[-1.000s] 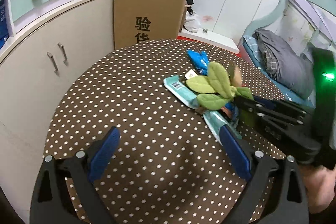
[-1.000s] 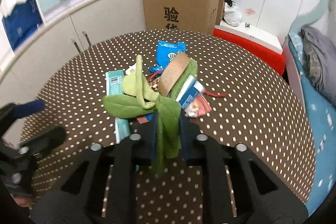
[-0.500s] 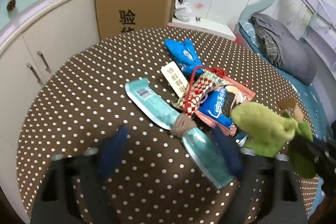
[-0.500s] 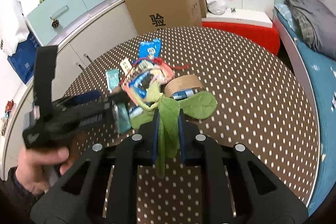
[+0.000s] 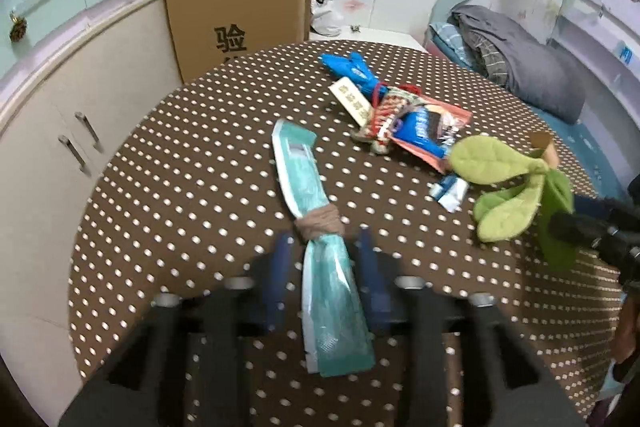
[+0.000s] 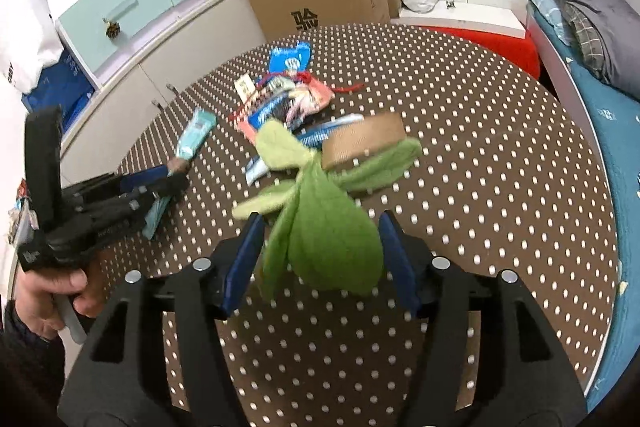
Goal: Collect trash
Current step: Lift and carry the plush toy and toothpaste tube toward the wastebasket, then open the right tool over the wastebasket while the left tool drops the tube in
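**Wrappers on the dotted table**

A brown table (image 5: 168,187) with white dots stands before a cardboard box (image 5: 236,11). A long teal wrapper (image 5: 320,259), cinched by a tan band, lies between the left gripper's (image 5: 324,263) half-spread fingers. The right gripper (image 6: 320,247) is spread wide, a green felt leaf toy (image 6: 324,239) loose between its fingers. A red and blue wrapper pile (image 5: 412,127) lies mid-table.

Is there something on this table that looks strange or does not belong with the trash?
Yes. A green plush leaf toy hangs between the open fingers of the right gripper; it is soft fabric, unlike the snack wrappers piled on the table. Also, the long teal packet has a brown band wrapped around its middle.
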Available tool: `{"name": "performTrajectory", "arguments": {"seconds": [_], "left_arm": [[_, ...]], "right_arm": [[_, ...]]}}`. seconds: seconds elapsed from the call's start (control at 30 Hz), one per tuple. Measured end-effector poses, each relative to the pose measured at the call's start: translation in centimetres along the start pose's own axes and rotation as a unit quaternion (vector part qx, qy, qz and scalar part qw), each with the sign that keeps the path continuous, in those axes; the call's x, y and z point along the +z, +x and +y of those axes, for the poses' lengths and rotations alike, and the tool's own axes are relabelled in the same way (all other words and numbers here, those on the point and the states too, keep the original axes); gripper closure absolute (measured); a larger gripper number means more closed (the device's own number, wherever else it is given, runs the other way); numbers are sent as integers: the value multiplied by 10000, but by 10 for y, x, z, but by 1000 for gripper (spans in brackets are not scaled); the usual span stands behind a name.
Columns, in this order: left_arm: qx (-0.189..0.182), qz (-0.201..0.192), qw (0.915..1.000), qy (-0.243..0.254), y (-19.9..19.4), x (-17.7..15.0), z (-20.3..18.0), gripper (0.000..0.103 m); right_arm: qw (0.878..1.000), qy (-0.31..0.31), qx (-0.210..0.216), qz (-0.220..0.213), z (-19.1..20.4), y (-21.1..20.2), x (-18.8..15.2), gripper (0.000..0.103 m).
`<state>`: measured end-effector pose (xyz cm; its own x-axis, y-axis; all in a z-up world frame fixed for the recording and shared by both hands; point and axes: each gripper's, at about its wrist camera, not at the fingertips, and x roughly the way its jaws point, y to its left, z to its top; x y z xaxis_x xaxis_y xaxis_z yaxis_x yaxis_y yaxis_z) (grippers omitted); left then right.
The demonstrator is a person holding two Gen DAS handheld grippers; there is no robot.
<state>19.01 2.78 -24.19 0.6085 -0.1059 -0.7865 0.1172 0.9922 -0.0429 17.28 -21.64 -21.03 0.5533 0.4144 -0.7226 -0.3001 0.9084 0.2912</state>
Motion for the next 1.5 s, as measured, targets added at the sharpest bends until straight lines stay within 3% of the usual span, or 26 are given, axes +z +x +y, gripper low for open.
{"name": "performTrajectory", "arguments": {"seconds": [0.07,0.13,0.17,0.2,0.27,0.33,0.63,1.07,1.27,1.5], "left_arm": [[4,-1,10000,-56,4,4,1,43],[-1,3,10000,-38,8,7,-2,54],[60,-5,10000,54,9,8,-5,74],[17,18,10000,60,9,10,-6,82],[-285,83,9994,-150,7,11,-3,82],[-228,26,9997,-88,1,8,-4,83],[-709,-244,9971,-95,-32,8,-26,83],[-1503,-681,9848,541,-68,44,-127,83],[-1730,-675,9790,836,-68,48,-176,83],[-1901,-545,9735,1147,-55,50,-224,83]], "right_arm": [[10000,-59,-24,-42,3,6,8,38],[9998,-134,-160,58,5,19,12,40],[9997,-111,-177,152,3,27,13,64],[9997,-33,-137,214,1,30,14,80],[9999,139,83,60,-3,24,14,86],[9998,154,116,-108,-5,11,13,87],[9959,466,197,-751,-36,-60,22,87],[9828,1188,-414,-1354,-124,-138,15,87],[9718,1846,-830,-1206,-196,-147,-10,87],[9513,2814,-1206,-347,-293,-95,-63,87]]}}
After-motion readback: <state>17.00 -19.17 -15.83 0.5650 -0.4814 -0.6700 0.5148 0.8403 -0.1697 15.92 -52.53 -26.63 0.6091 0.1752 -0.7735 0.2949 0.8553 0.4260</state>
